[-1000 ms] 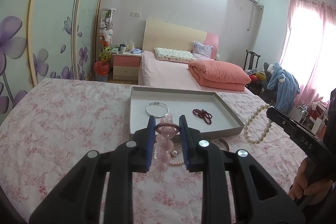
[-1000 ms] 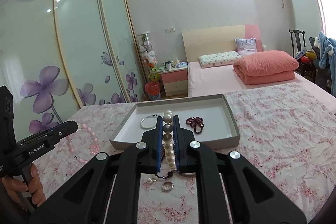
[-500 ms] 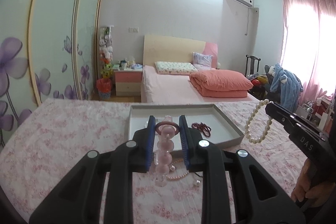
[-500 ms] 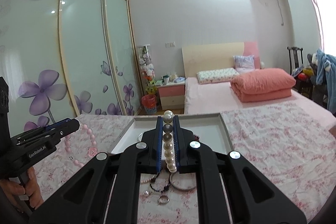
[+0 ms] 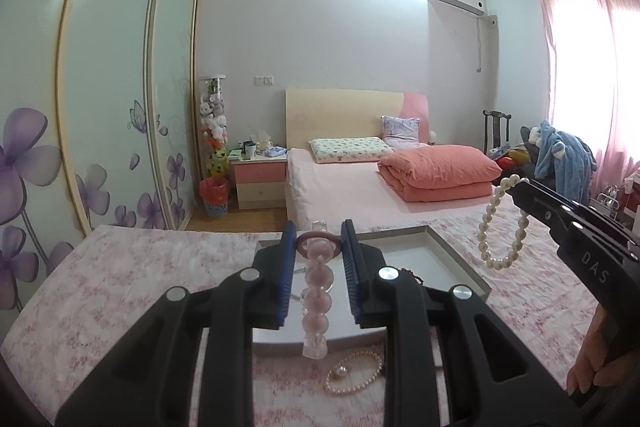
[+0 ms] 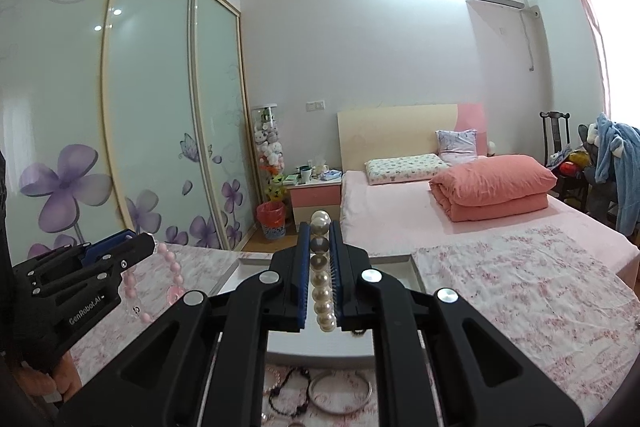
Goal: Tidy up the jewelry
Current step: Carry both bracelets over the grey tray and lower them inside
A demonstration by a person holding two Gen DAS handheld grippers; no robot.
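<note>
Pink translucent bead bracelet hung pinched between the left tongs, whose jaws were narrowed onto its brown ring, above the grey tray. Right tongs were pressed nearly together on a white pearl bracelet, also held over the tray. Loose pearl strand lay on the floral desk cover, just before the tray.

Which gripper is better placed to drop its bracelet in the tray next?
Left, by a little. The left gripper holds the pink bracelet directly over the tray; the right gripper holds the pearl bracelet beside the tray's right rim.
</note>
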